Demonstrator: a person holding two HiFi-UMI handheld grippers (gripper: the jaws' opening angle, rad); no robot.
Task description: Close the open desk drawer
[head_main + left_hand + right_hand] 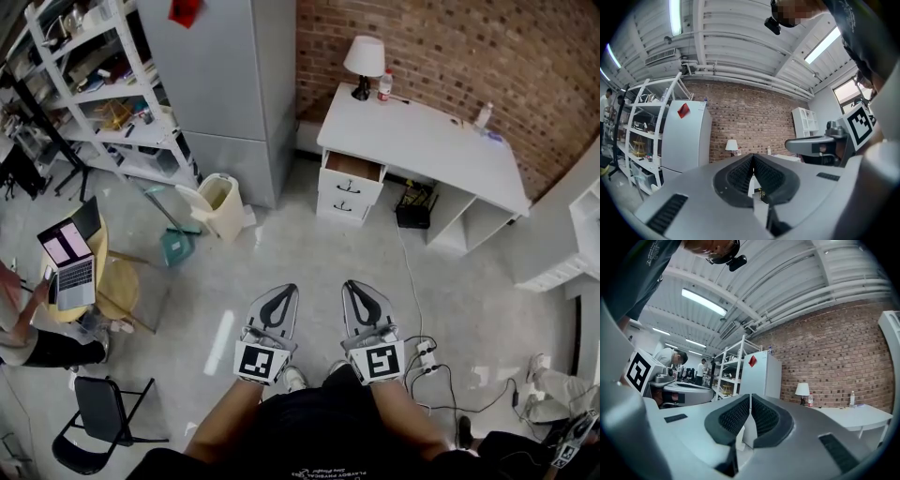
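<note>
Your left gripper (283, 292) and right gripper (356, 289) both have jaws closed on nothing. The open drawer (353, 169) sits well ahead, under the tabletop (422, 141). Approach squarely and push its front flat.

path: we get bare floor (309, 248) straight ahead to the open drawer (353, 167) | left: bin (217, 204) and dustpan (176, 247) stand off our line, beside the grey cabinet (234, 84) | right: cables (441, 370) lie on the floor near us | under desk (441, 145): black box (413, 217) tucked right of the drawers | drawer front: faces open floor
</note>
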